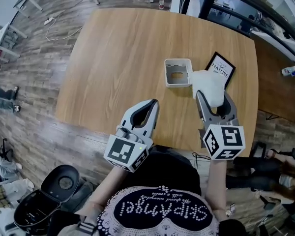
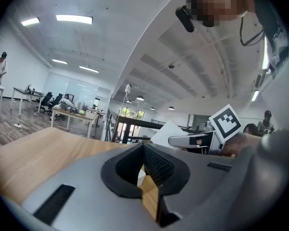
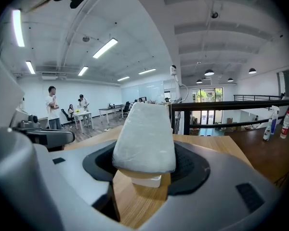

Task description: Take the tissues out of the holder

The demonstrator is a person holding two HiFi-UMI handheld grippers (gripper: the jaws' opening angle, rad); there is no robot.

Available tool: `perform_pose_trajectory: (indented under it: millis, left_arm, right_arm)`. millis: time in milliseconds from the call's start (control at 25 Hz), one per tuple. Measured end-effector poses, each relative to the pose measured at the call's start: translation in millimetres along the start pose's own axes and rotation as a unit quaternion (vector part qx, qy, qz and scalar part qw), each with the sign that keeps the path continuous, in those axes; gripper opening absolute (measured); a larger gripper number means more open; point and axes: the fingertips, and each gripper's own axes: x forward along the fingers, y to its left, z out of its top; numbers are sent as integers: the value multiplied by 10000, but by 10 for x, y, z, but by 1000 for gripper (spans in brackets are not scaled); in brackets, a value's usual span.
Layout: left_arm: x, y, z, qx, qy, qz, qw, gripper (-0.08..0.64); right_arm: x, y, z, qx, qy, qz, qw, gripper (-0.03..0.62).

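Pale wood makes up the broad table [image 1: 123, 58], which stands on grey plank flooring in an open office; desks and a few people [image 3: 51, 107] show far off in the right gripper view. Two bottles [image 1: 291, 71] are cut off by the head view's right edge.

From above, the near end of the tissues [image 1: 209, 82] is hidden between the jaws of the right gripper [image 1: 214, 95]. The white stack also covers one corner of a black card [image 1: 221, 67] lying on the table behind it. A small white shape [image 3: 147, 179] shows under the stack in the right gripper view, but what it is cannot be made out.

The right gripper's jaws are clamped on the tissues, one against each side, and the stack stands out forward beyond the tips, clear of the table. The holder [image 1: 178, 73], a light grey square tray, sits on the table just left of the stack and apart from it.

The left gripper [image 1: 150, 107] is held nearer the person, its jaw tips together with nothing between them.

On the card, "NATURE" can be read in white; the smaller line above it is too fine to make out.
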Motion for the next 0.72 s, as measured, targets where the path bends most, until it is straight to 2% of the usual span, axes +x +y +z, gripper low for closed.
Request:
perform_pose_trajectory:
  millis: [360, 720]
  left_arm:
    - [-85, 49, 77, 29, -68, 47, 10000, 5]
    - [-237, 198, 120, 89, -65, 202, 9997, 5]
  right_arm:
    - [-396, 66, 9, -28, -162, -104, 9998, 281]
    - [-643, 279, -256, -83, -50, 8, 10000, 281]
